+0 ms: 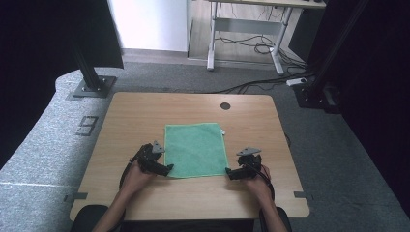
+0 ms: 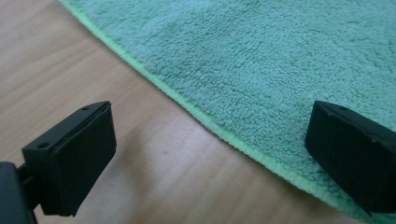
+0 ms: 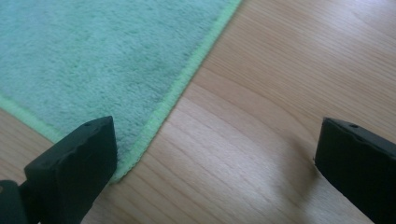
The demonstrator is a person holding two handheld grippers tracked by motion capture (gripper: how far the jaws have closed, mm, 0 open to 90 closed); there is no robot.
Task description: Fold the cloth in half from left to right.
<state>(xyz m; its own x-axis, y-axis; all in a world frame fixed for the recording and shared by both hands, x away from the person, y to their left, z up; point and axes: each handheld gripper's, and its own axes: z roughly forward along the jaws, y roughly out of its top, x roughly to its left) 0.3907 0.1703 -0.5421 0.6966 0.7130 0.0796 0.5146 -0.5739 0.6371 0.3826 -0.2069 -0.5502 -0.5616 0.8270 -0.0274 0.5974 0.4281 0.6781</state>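
A green towel (image 1: 196, 149) lies flat in the middle of the wooden table (image 1: 130, 116). My left gripper (image 1: 167, 169) is at the towel's near left corner and my right gripper (image 1: 229, 173) at its near right corner. In the left gripper view the left gripper (image 2: 210, 154) stands open, straddling the towel's (image 2: 261, 60) light green hem, one jaw over wood, the other over cloth. In the right gripper view the right gripper (image 3: 212, 163) is open too, its left jaw over the corner of the towel (image 3: 88, 60) and its right jaw over bare wood.
A small white tag (image 1: 223, 131) peeks from the towel's far right edge. A round cable hole (image 1: 225, 106) sits near the table's far edge. Black frame posts (image 1: 89, 72) stand on the grey carpet beyond the table, and cables (image 1: 256, 84) run across the floor.
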